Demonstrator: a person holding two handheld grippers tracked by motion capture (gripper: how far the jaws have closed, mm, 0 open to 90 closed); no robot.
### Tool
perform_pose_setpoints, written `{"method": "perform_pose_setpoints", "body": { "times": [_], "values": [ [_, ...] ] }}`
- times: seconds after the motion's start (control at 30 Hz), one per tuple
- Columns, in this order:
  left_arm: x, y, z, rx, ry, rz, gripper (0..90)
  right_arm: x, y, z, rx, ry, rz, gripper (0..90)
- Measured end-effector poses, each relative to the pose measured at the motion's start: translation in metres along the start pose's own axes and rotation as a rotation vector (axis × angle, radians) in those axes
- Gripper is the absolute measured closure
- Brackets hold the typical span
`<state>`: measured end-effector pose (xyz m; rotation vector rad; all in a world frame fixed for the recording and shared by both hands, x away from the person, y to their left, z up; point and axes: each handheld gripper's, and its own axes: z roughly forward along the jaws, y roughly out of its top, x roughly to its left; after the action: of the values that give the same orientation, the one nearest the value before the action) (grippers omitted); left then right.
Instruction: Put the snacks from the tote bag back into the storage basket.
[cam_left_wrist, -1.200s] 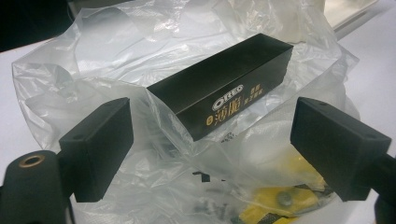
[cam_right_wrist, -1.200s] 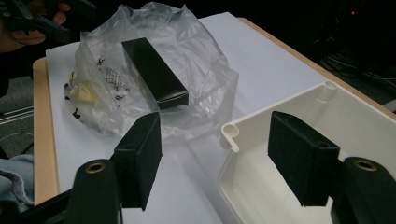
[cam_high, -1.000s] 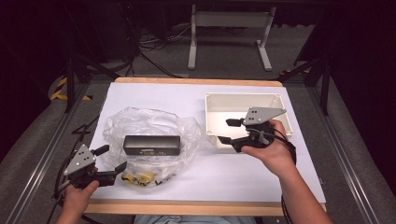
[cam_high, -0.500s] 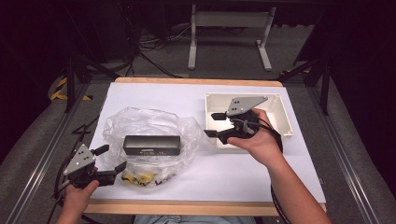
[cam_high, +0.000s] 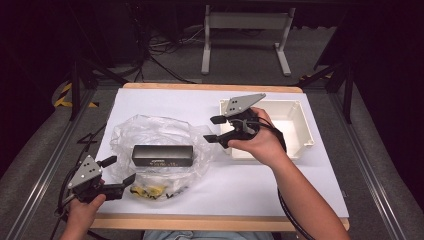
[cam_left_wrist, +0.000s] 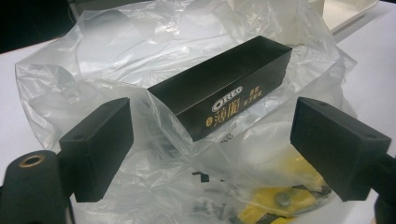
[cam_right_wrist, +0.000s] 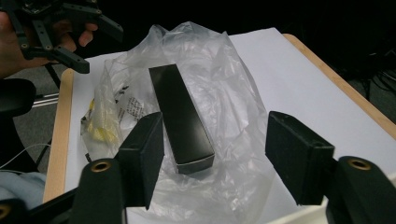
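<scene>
Seemed best to bring the right gripper (cam_high: 214, 129), jaws spread and empty above the white tray's (cam_high: 306, 131) 9 o'clock edge, squarely across the black box (cam_high: 162, 155) lying at 9 o'clock on the clear bag (cam_high: 150, 131), left gripper (cam_high: 116, 173) spread at 7 o'clock.

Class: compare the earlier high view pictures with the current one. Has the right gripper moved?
Yes. The right gripper has moved left, from over the white tray to past its left edge, toward the plastic bag holding the black box.
</scene>
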<state>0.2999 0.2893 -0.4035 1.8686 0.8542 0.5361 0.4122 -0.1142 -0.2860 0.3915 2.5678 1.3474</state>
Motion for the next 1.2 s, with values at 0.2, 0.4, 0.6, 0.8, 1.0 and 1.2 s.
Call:
{"method": "perform_pose_setpoints", "body": {
  "times": [0.2,0.4,0.6,0.8,1.0,1.2],
  "values": [
    [-0.002,0.000,0.000,0.000,-0.004,0.001,14.3,-0.005,0.006,0.018,-0.007,0.087,-0.040,35.1],
    [-0.001,0.000,0.001,0.002,-0.003,0.002,14.2,-0.007,0.011,0.038,0.015,0.107,-0.043,34.9],
    [0.000,0.000,0.000,-0.005,-0.011,0.005,13.9,-0.009,0.012,0.059,0.028,0.126,-0.055,34.5],
    [0.000,0.000,0.000,-0.008,-0.017,0.005,13.9,-0.009,0.008,0.079,0.045,0.166,-0.067,36.7],
    [0.001,0.001,0.001,-0.009,-0.020,0.000,13.8,-0.009,0.003,0.097,0.083,0.183,-0.056,36.5],
    [0.000,0.001,0.001,-0.008,-0.018,0.003,13.8,-0.009,-0.005,0.117,0.159,0.180,-0.072,36.5]
  ]
}}
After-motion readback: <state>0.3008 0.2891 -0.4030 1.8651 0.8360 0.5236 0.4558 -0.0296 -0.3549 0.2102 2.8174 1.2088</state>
